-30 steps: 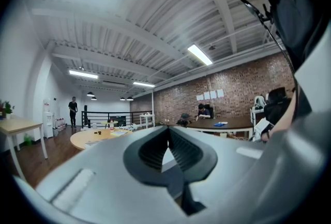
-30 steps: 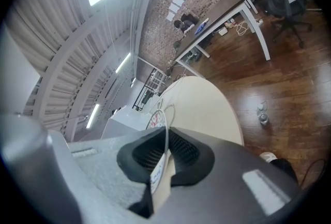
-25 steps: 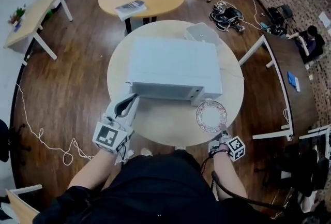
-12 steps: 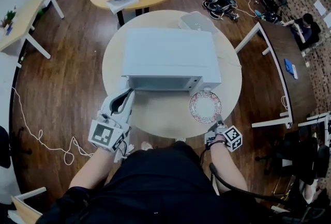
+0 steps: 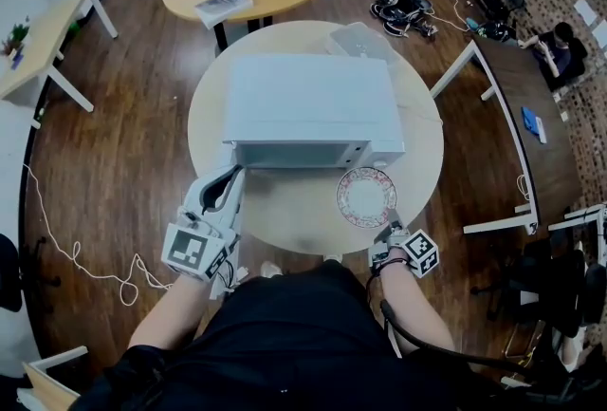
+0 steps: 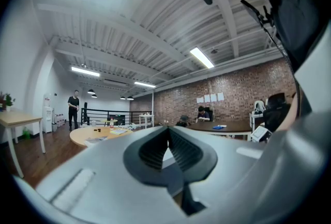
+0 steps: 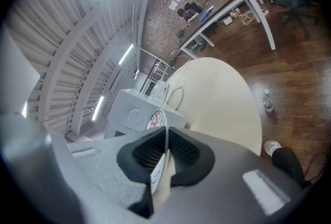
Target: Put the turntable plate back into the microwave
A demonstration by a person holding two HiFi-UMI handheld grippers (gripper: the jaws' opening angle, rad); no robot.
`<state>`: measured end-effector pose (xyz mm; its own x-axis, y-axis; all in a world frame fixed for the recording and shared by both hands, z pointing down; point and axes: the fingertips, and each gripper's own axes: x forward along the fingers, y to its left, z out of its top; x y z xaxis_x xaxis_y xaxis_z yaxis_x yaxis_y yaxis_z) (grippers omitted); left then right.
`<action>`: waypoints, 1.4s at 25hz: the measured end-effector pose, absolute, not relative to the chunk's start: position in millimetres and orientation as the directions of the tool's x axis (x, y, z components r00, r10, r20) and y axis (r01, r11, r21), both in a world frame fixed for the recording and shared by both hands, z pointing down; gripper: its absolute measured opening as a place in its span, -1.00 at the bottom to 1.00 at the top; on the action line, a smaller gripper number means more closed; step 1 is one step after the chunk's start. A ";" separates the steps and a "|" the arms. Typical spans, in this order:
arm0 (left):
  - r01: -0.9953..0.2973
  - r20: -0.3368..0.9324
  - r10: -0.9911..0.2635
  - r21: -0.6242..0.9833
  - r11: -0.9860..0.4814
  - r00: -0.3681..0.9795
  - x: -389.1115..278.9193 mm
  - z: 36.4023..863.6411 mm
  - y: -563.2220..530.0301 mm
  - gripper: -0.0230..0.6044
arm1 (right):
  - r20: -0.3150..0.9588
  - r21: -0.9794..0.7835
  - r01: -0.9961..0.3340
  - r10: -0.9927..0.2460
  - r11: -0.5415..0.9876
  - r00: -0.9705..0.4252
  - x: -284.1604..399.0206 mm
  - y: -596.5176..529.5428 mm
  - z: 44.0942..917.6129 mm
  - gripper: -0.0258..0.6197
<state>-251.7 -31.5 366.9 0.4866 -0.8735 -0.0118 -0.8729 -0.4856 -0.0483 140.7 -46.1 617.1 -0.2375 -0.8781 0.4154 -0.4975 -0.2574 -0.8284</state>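
Looking down in the head view, the right claw (image 5: 392,222) pinches the near rim of the turntable plate (image 5: 367,197). The turntable plate reaches ahead of that claw over the round tabletop (image 5: 285,214), just short of the right end of the microwave (image 5: 308,105) front. The left claw (image 5: 230,183) has its tips at the microwave's front left corner, well to the left of the right claw.

In the left gripper view, the left claw (image 6: 166,151) has its pads pressed together with nothing between them.

In the right gripper view, the right claw (image 7: 164,158) is clamped on the thin edge of the turntable plate (image 7: 155,120). Beyond its tips stands the microwave (image 7: 132,114), and to the right of them lies the pale tabletop (image 7: 222,99).
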 end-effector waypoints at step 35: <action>-0.914 0.003 -0.915 -0.048 -0.403 0.403 -282.9 368.7 -8.6 -0.91 | 0.410 -0.846 -0.510 -0.804 -0.158 -0.431 48.1 -68.4 624.1 -0.86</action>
<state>-282.9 -8.6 368.7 0.4031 -0.9151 0.0033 -0.9140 -0.4028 -0.0479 48.1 -68.4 624.1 -0.4310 -0.8037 0.4102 -0.5098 -0.1582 -0.8456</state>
